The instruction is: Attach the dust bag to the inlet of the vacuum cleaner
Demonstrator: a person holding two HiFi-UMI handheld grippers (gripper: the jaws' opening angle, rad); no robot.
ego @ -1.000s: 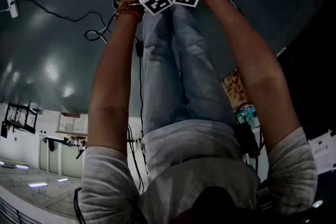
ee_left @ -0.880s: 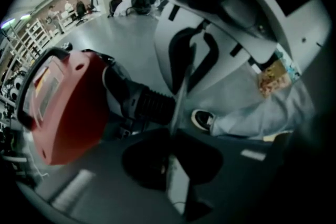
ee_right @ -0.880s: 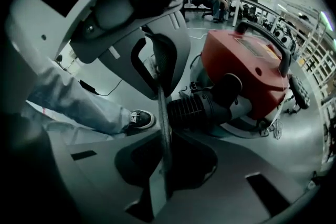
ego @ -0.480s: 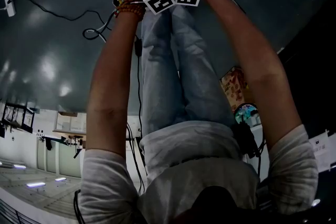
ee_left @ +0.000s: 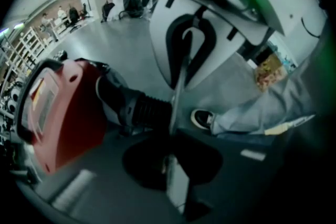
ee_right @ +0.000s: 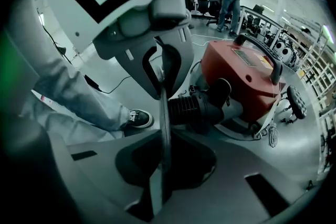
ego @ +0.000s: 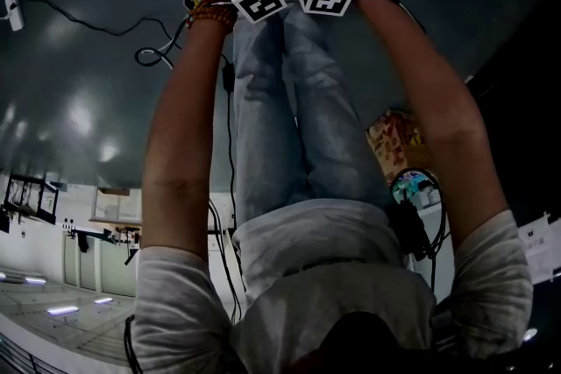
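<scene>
a: where's the dust bag (ee_right: 164, 118)?
b: held up in front of the vacuum cleaner (ee_right: 241, 73), not fitted on it. it shows edge-on, a thin pale strip running from one gripper to the other. in both gripper views it crosses the end of the black ribbed inlet hose (ee_right: 195, 107) that sticks out of the vacuum cleaner's red body. i can't tell whether it touches the hose
a: and the tongs?
b: the left gripper (ee_left: 174, 165) has its jaws pressed together on one edge of the bag. the right gripper (ee_right: 160, 165) is clamped on the opposite edge the same way, and the two face each other across it
a: what else is by the vacuum cleaner?
b: it stands on a grey floor (ee_right: 113, 68). the person's dark shoe (ee_right: 137, 118) is planted near the hose end, on the side away from the red body. in the head view both arms reach down over the jeans (ego: 289, 118)
</scene>
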